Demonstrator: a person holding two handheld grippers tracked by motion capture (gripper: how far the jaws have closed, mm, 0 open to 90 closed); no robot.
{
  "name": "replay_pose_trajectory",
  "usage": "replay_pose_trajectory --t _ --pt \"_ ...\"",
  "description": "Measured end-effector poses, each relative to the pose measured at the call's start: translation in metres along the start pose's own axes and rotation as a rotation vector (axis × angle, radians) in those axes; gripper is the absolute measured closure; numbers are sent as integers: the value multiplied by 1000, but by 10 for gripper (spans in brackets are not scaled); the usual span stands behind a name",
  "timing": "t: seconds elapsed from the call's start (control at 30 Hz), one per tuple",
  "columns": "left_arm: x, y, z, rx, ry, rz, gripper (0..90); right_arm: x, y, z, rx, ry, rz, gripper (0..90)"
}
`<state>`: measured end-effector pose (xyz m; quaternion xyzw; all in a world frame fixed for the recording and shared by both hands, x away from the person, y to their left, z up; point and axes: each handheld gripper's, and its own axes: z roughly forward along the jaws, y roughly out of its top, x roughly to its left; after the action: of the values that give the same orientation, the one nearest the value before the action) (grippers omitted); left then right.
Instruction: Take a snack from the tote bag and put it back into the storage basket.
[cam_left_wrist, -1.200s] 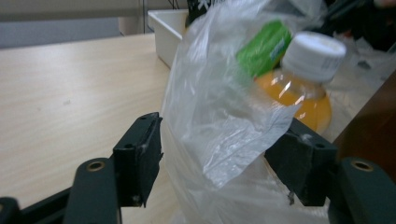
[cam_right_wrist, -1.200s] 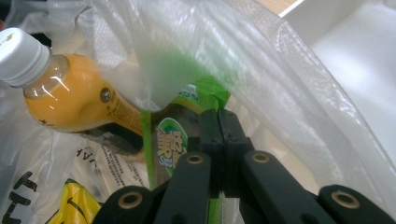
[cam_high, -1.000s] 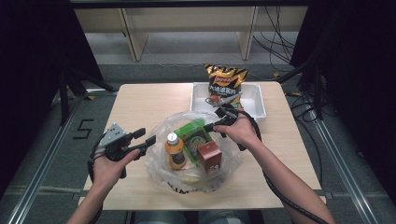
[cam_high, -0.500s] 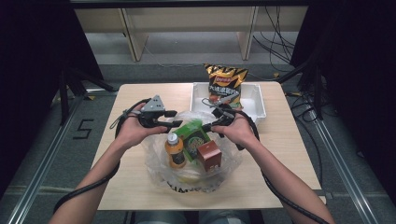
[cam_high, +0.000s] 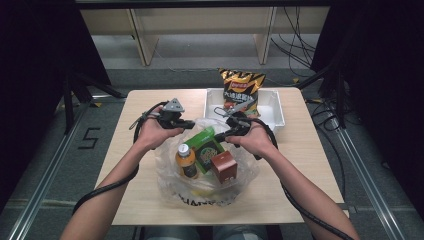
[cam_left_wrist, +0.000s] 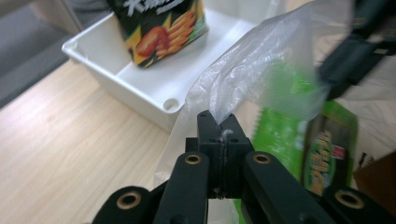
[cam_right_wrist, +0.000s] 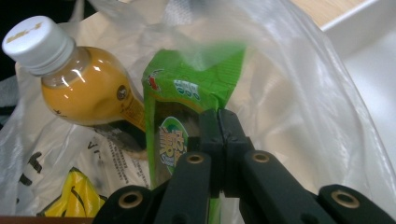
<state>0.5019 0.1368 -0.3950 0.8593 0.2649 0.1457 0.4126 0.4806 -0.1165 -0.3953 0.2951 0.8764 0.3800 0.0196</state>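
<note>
A clear plastic bag (cam_high: 200, 192) lies open in the middle of the wooden table (cam_high: 310, 165). In it are an orange drink bottle (cam_high: 186, 161), a green snack packet (cam_high: 205, 147) and a brown box (cam_high: 224, 166). My left gripper (cam_high: 191, 125) is at the bag's far left rim; its jaws have just been closing and now pinch the film (cam_left_wrist: 252, 74). My right gripper (cam_high: 219, 136) is shut on the bag's far right rim, close over the green packet (cam_right_wrist: 187, 88) and the bottle (cam_right_wrist: 88, 93).
A white tray (cam_high: 272, 112) stands at the back right of the table with a bag of chips (cam_high: 241, 87) leaning in it, just behind the plastic bag. Cables trail from both grippers across the table. Bare wood lies to the left and right of the bag.
My left gripper has swung from the table's left side up to the bag's far rim and shut on the film. The right gripper has kept its place on the rim.
</note>
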Motion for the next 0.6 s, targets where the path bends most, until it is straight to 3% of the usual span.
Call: replay_pose_trajectory --t 0.03,0.1,0.13,0.23,0.3,0.57,0.6 --pt "2 -1 3 21 10 -14 896 0 1 -2 12 8 -32 900" --pt "7 -3 11 60 14 -40 897 5 1 -1 -2 9 -39 900" --pt "7 -5 15 87 15 -57 897 5 2 -2 5 16 -65 900" --pt "7 -9 23 155 -9 -45 896 7 1 -4 -12 21 -85 900" --pt "8 -11 23 198 -36 -6 896 7 0 -4 -35 10 -80 900" --pt "12 -16 22 189 -65 -39 892 2 -4 -12 -149 23 -21 900" --pt "13 -17 22 178 -68 -44 890 1 -5 -15 -152 8 -41 900"
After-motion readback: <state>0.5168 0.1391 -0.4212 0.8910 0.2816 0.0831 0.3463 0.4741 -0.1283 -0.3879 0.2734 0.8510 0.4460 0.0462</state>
